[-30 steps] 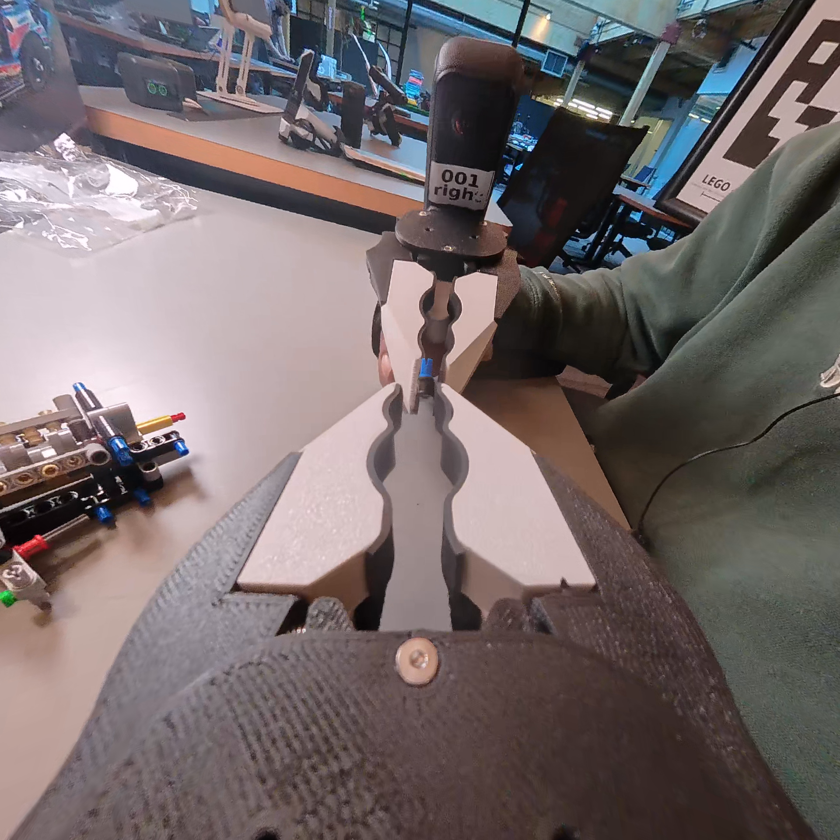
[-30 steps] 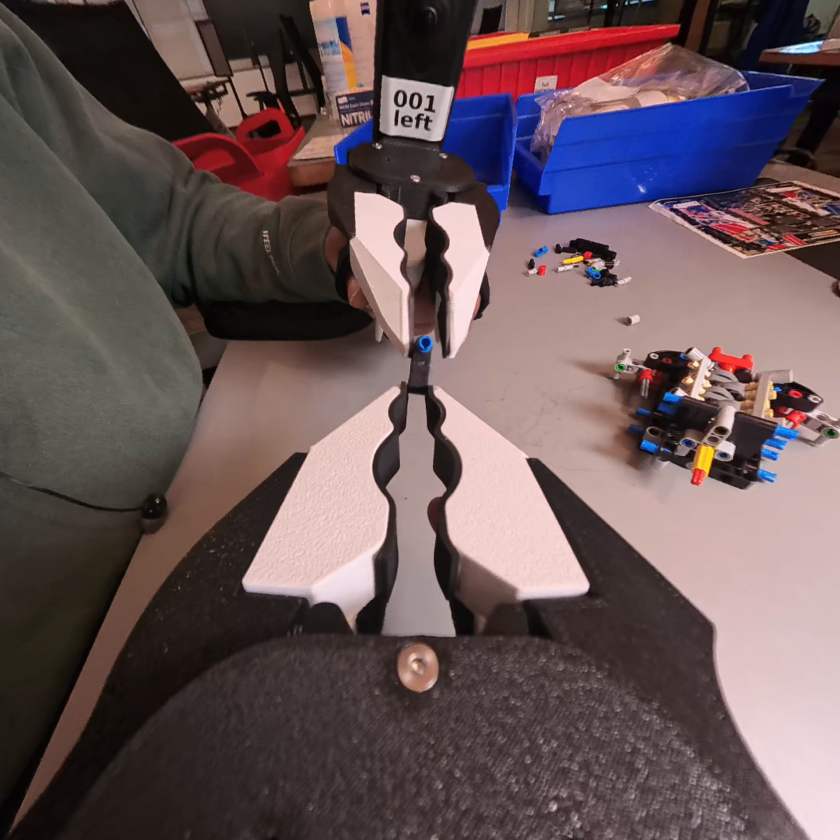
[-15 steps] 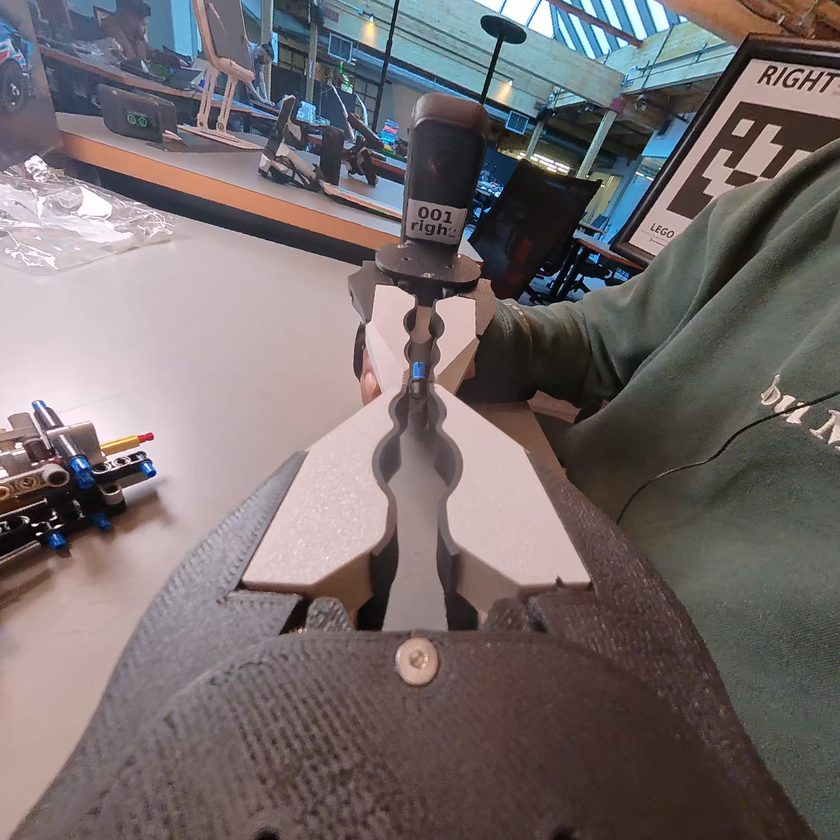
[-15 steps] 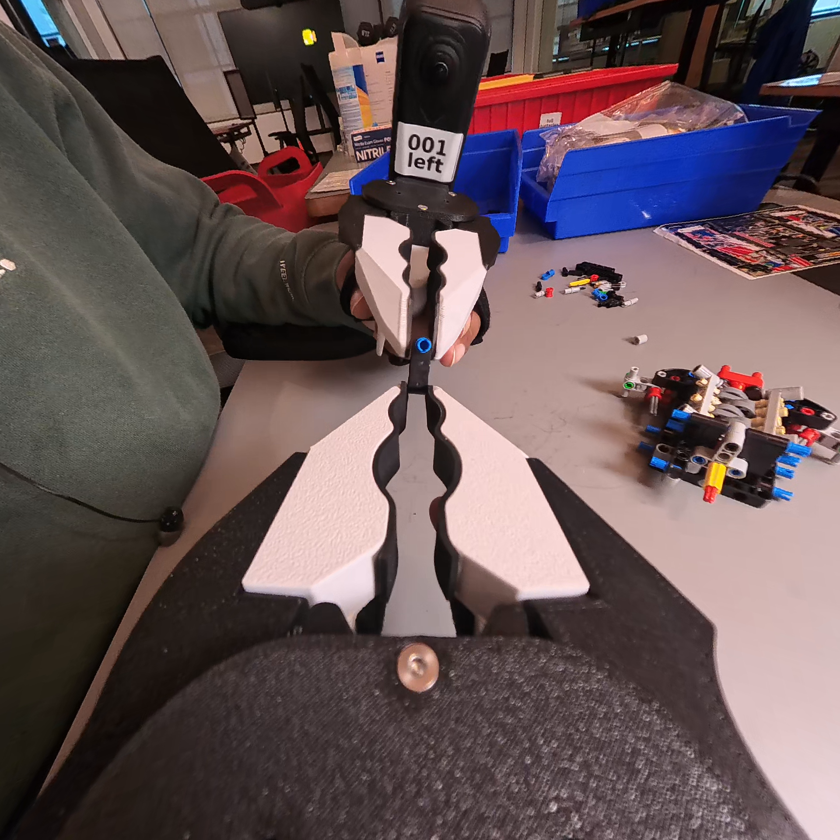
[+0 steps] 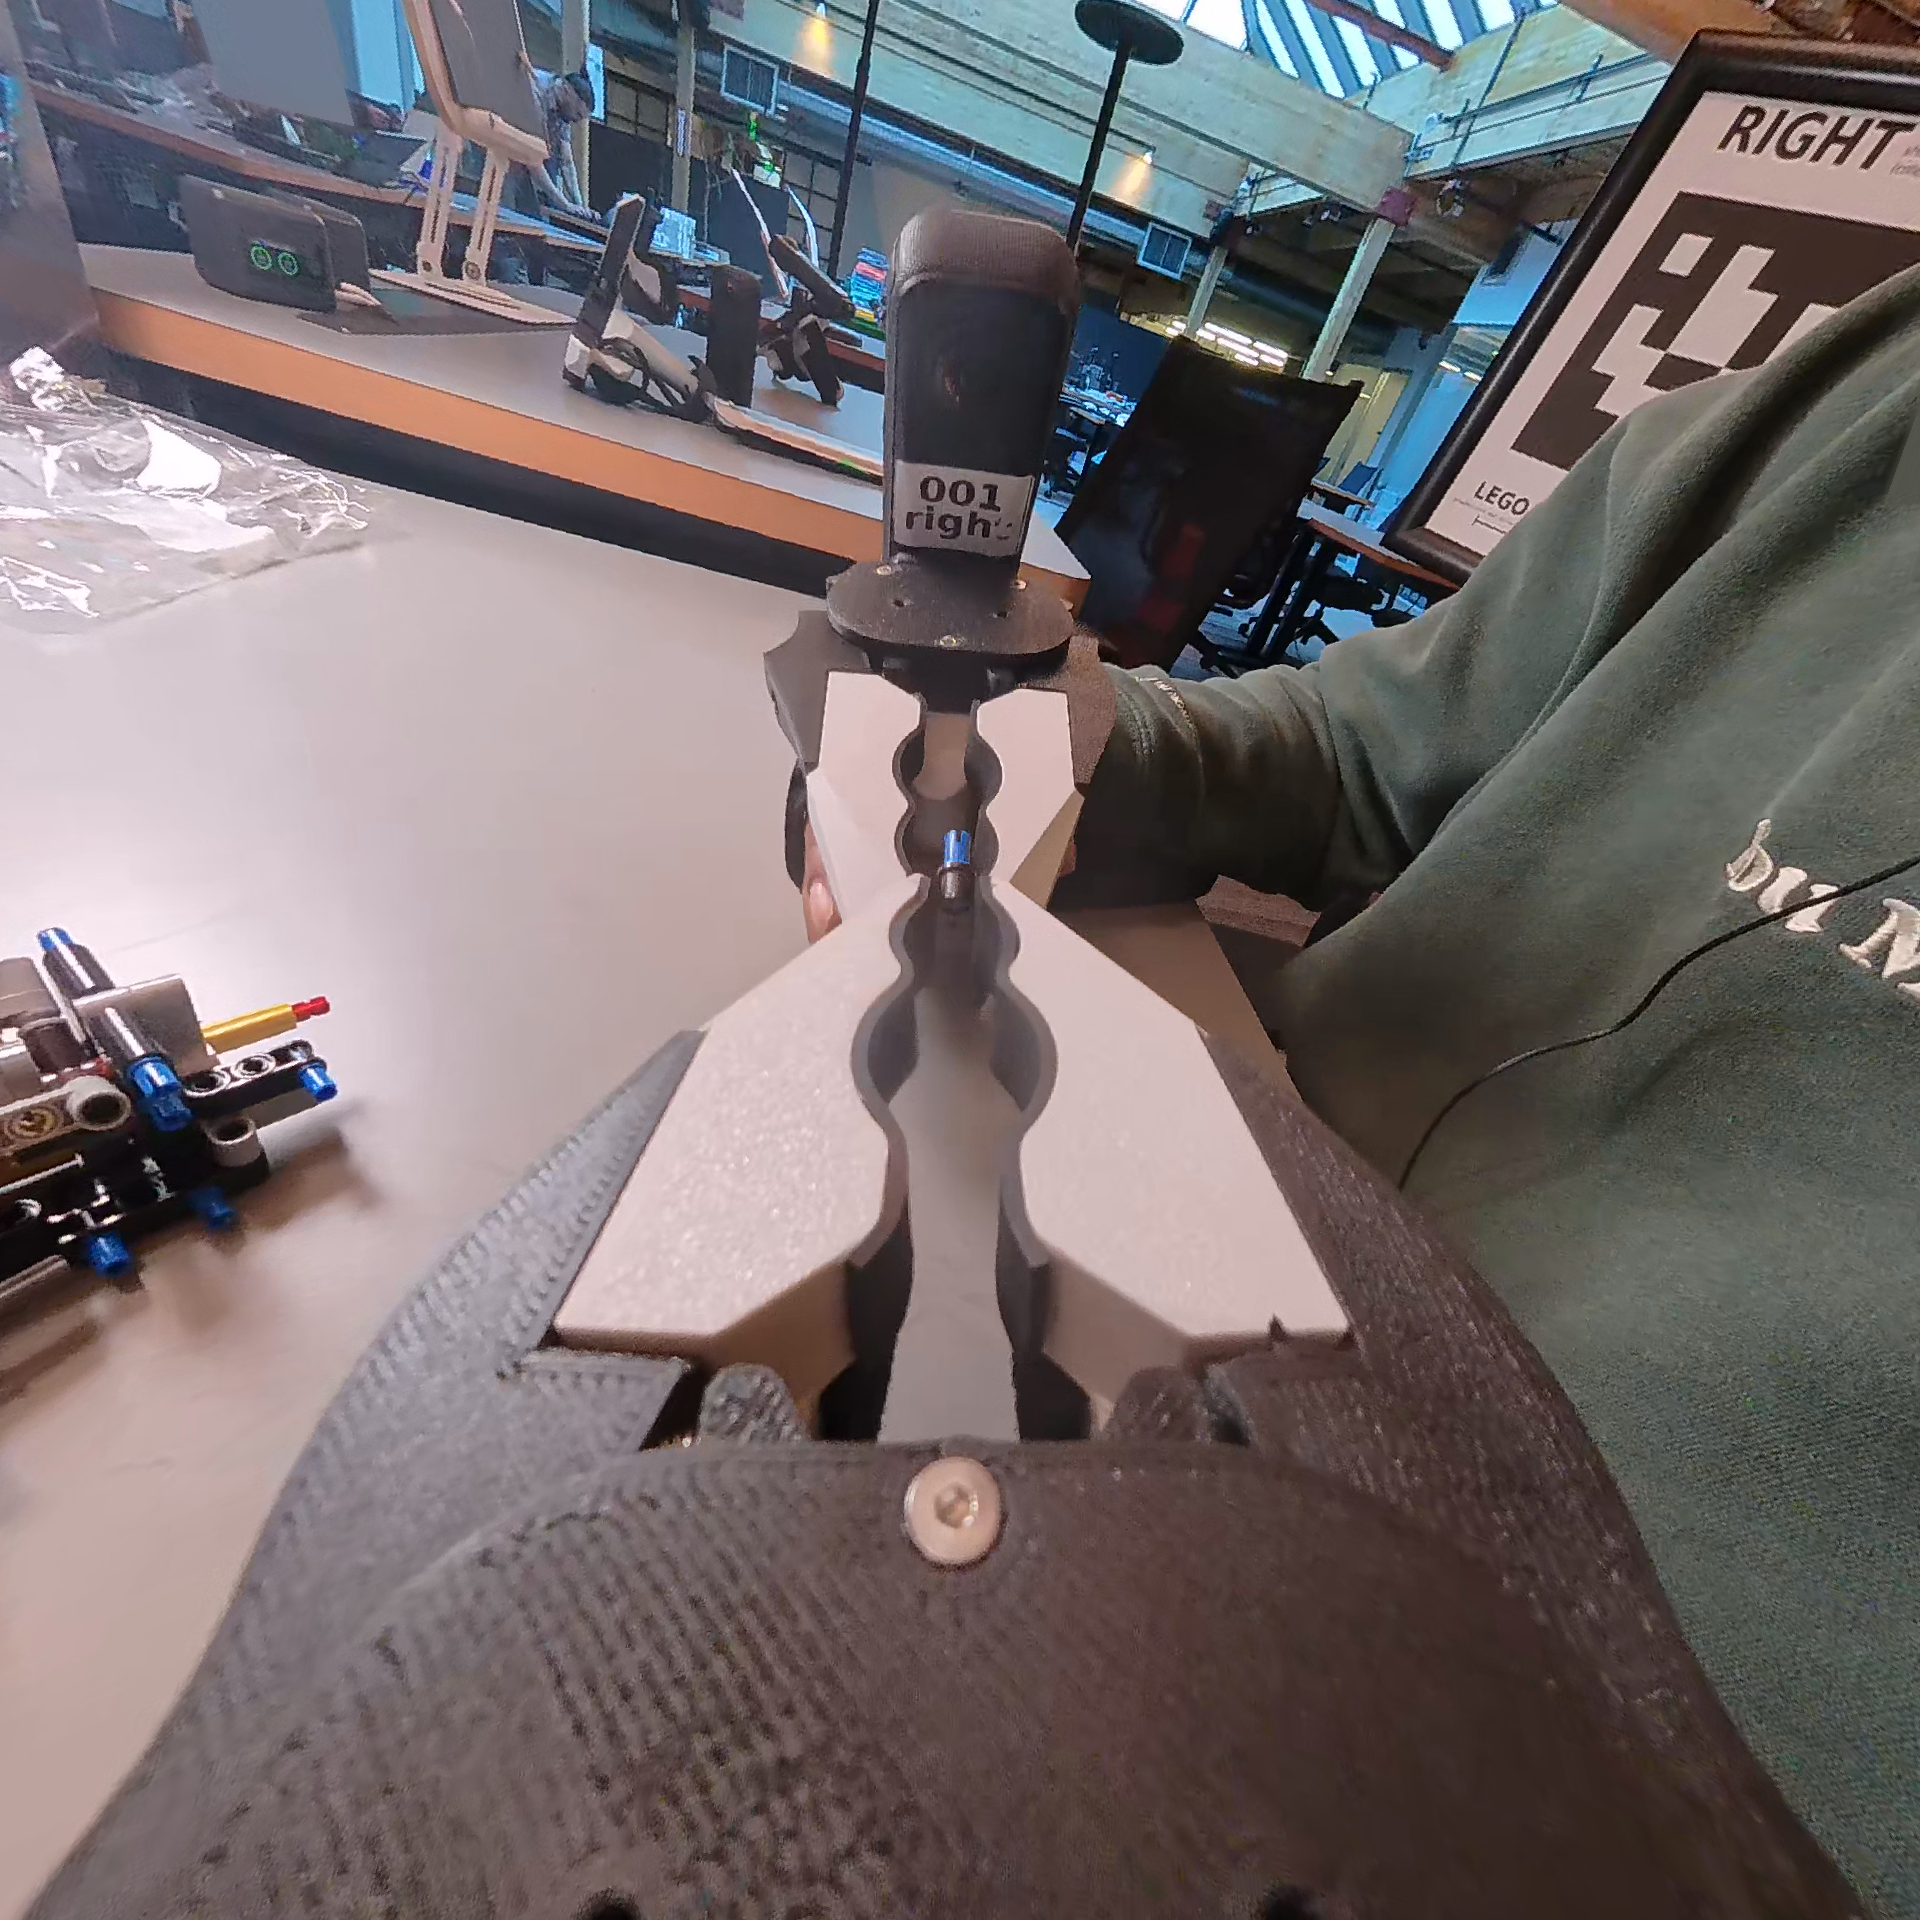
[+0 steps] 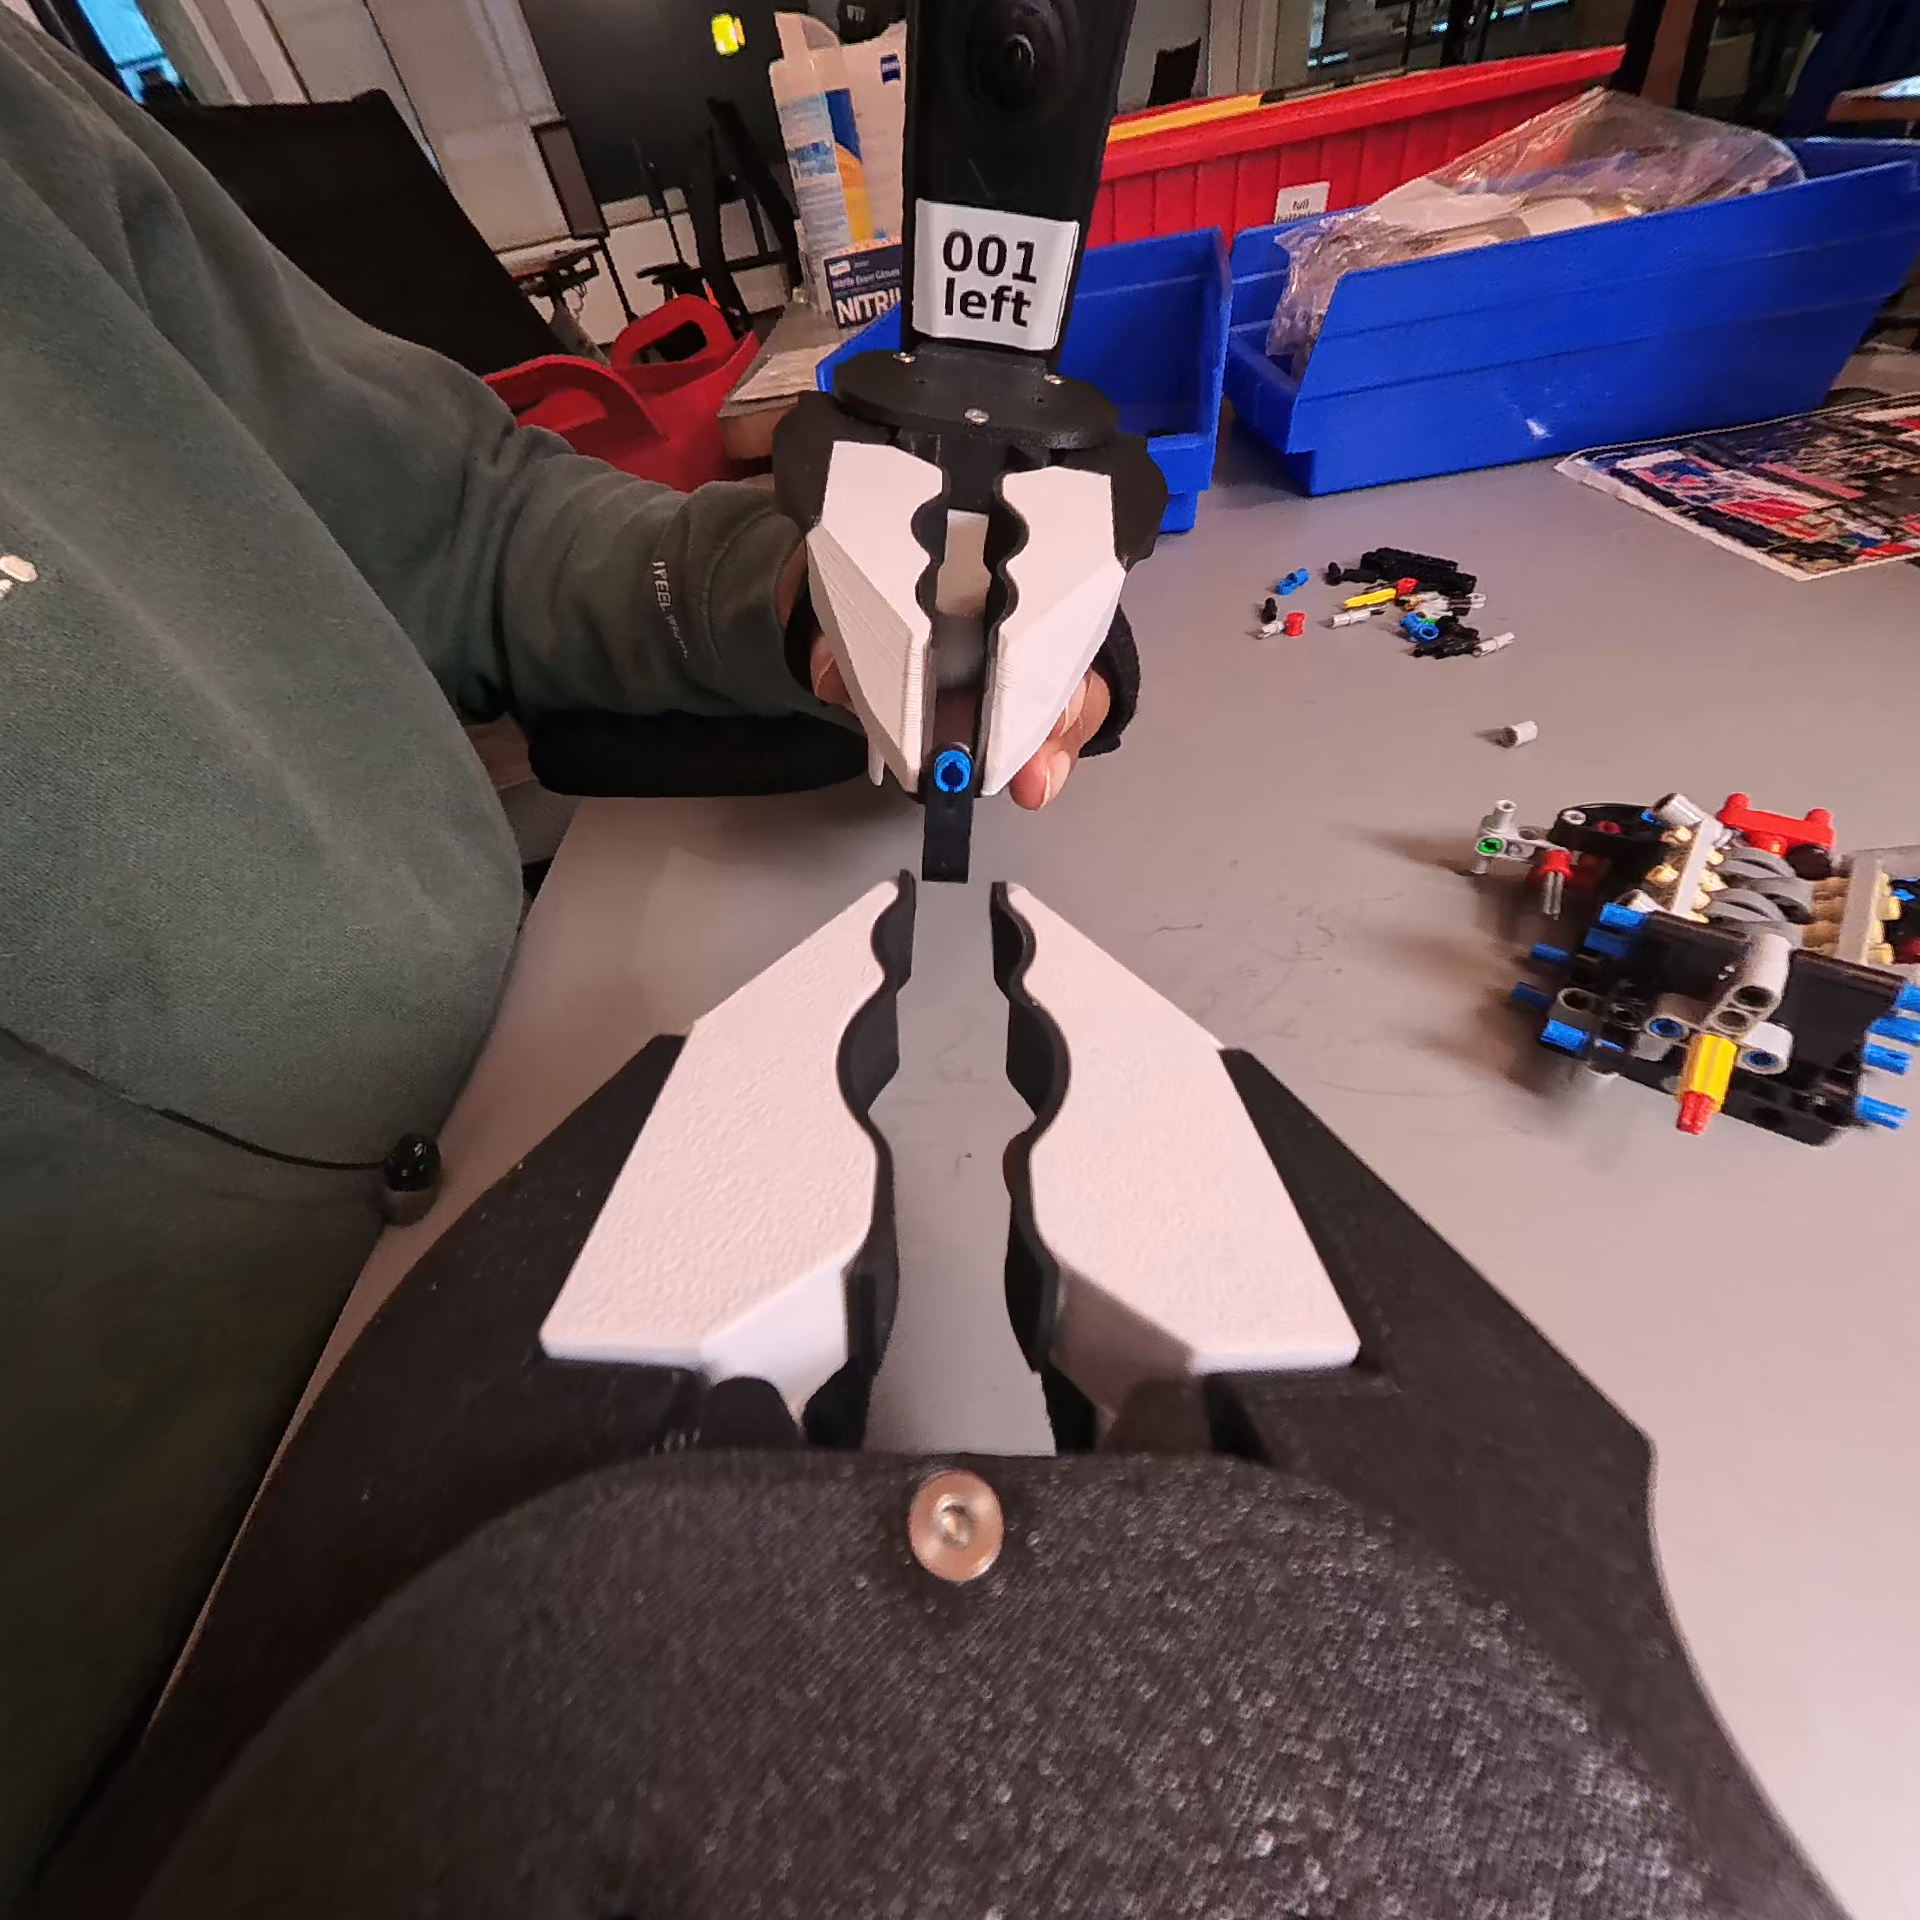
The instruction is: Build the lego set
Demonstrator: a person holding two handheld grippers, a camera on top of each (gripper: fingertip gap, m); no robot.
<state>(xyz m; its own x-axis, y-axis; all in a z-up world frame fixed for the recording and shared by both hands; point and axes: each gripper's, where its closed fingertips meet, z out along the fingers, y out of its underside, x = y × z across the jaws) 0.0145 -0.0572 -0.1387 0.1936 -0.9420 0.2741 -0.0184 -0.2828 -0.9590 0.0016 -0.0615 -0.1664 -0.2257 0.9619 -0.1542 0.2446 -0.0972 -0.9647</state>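
Note:
A small black lego piece (image 6: pixel 945 836) with a blue pin (image 6: pixel 951 774) in it is held above the table's near edge. My left gripper (image 5: pixel 953 904) is shut on it, and the pin (image 5: pixel 953 847) pokes out past the fingertips. In the right wrist view the left gripper (image 6: pixel 951 769) faces me and the piece hangs from its tips. My right gripper (image 6: pixel 951 888) is open, its tips just short of the piece's lower end and apart from it. The part-built lego model (image 6: pixel 1714 966) lies on the table to the right, and it also shows in the left wrist view (image 5: pixel 114 1101).
A pile of loose small parts (image 6: pixel 1392 613) and one grey part (image 6: pixel 1517 734) lie beyond the model. Blue bins (image 6: pixel 1558 343) and an instruction booklet (image 6: pixel 1787 488) stand at the far edge. A clear plastic bag (image 5: pixel 135 488) lies on the table. The person's green sleeves flank both grippers. My two grippers' fingertips are within a few centimetres of each other. From either gripper's tips it is about 15 cm to the part-built lego model (image 6: pixel 1714 966). Look for it in the left wrist view (image 5: pixel 130 1038) too.
My right gripper was shut on the black piece and has opened and let go. My left gripper closed on the pin end and now holds the piece alone.

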